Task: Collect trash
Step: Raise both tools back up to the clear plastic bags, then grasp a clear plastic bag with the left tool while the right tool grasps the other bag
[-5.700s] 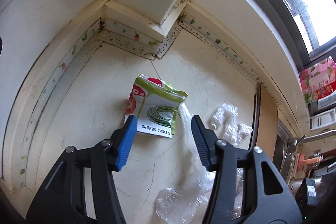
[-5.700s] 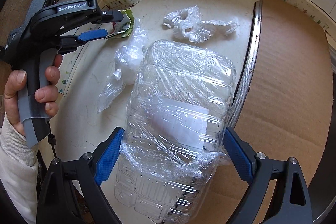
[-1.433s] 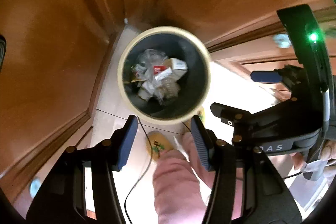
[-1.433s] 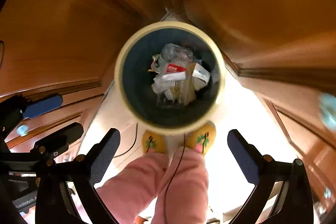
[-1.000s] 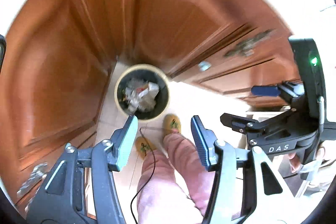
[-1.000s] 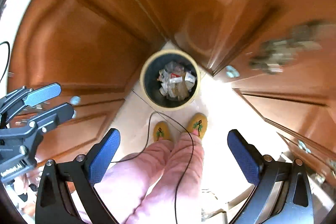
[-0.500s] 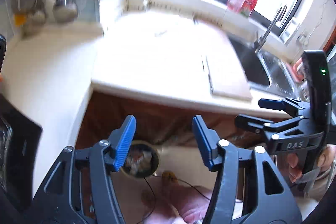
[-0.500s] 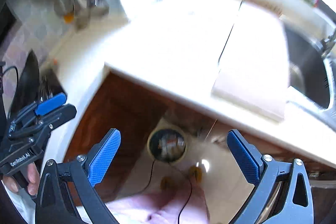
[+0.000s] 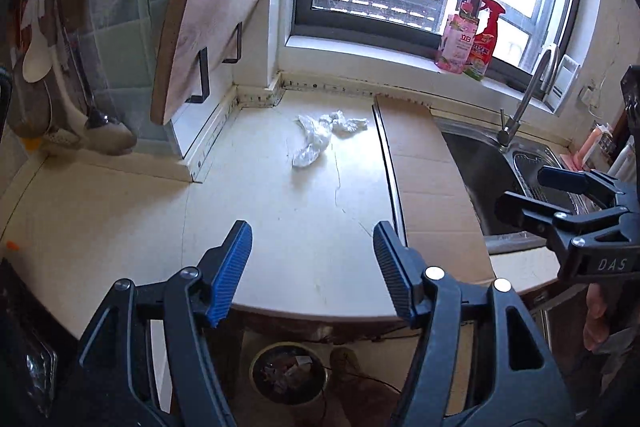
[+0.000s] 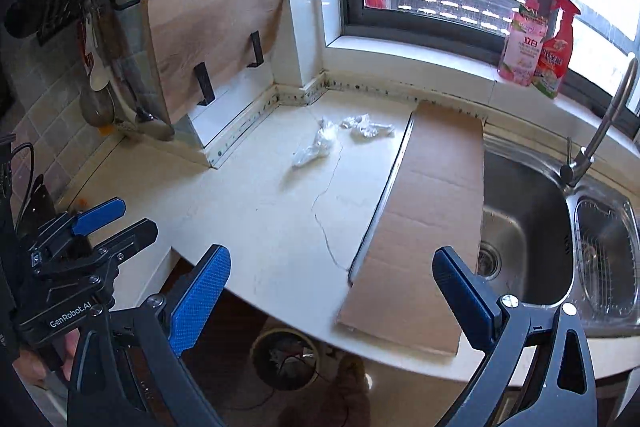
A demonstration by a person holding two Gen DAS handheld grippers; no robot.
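Two pieces of crumpled clear plastic lie on the cream counter (image 9: 280, 219) near the back corner: a long plastic bag (image 9: 312, 143) (image 10: 316, 147) and a smaller plastic wad (image 9: 344, 121) (image 10: 366, 127) beside it. My left gripper (image 9: 312, 267) is open and empty above the counter's front edge. My right gripper (image 10: 332, 291) is open and empty, over the front edge by the cardboard. The round trash bin (image 9: 288, 373) (image 10: 284, 359) stands on the floor below the counter, holding trash.
A flat cardboard sheet (image 10: 428, 211) lies right of the plastic, next to the steel sink (image 10: 524, 243) and faucet (image 10: 600, 123). A wooden cutting board (image 10: 212, 31) hangs at the left. Two spray bottles (image 10: 536, 47) stand on the window sill.
Both grippers have swung up from over the trash bin to face the counter. The package and the plastic tray seen earlier on the counter are gone from it.
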